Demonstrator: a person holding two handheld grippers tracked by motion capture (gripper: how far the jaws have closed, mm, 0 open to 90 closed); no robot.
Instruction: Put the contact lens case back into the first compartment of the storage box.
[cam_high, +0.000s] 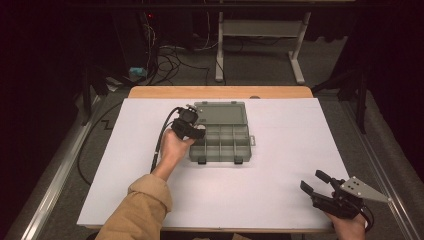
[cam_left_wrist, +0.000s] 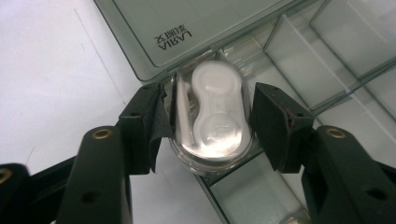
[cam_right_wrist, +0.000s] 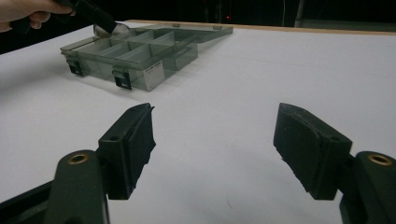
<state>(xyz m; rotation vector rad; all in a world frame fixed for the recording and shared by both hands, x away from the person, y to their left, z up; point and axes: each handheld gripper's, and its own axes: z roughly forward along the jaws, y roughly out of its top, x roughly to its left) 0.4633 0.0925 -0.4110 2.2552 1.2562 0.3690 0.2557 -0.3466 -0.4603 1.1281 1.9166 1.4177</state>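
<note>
Contact lens case (cam_left_wrist: 215, 116), clear and blister-packed, is seen between the left gripper's (cam_left_wrist: 210, 126) parted jaws at the organiser box's (cam_high: 220, 132) left compartment; release should be finished squarely inside; right gripper (cam_right_wrist: 215, 144) is held open, empty, near the table's (cam_high: 280, 165) right front corner.

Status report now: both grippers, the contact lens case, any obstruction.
Left gripper open, fingers flanking contact lens case, gap on one side. Case sits over organizer box compartment. Right gripper open, empty. Nothing obstructing.

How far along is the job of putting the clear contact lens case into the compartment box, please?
Done: the box lies open, lid back. In hand: the lens case sits between the left gripper's parted jaws, over a corner compartment. Left: withdrawing that gripper; the right gripper idles open.
</note>
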